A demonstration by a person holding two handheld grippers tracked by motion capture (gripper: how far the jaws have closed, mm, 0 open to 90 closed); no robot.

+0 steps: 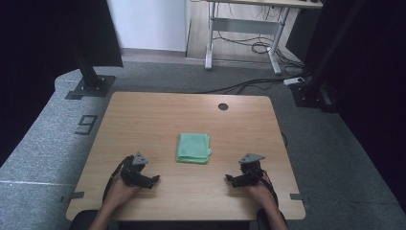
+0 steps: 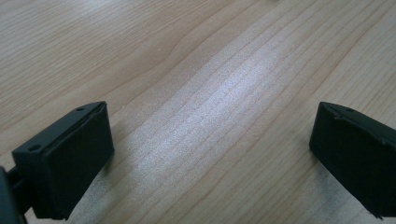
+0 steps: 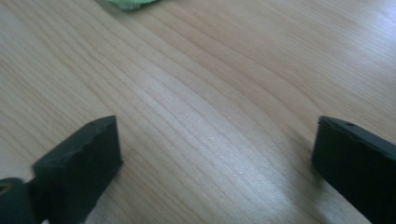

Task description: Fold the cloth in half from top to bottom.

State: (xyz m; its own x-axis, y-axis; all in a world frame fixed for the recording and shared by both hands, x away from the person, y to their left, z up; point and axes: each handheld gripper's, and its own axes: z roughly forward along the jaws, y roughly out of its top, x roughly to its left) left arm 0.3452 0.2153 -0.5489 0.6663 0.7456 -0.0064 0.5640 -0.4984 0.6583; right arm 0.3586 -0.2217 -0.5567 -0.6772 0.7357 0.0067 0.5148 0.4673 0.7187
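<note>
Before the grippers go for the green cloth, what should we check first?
1. Left gripper open: ok, its fingers stand wide apart over bare wood.
2. Right gripper open: ok, its fingers are spread with nothing between them.
3. Green cloth within reach: ok, it lies folded mid-table between and just ahead of both grippers.
4. Path to the cloth free: ok, only bare table lies between.
5. Cloth lying flat: ok, it looks neatly folded and flat on the wood.
6. Which edge is the loose one to grab: cannot tell, the folds are too small to make out.
</note>
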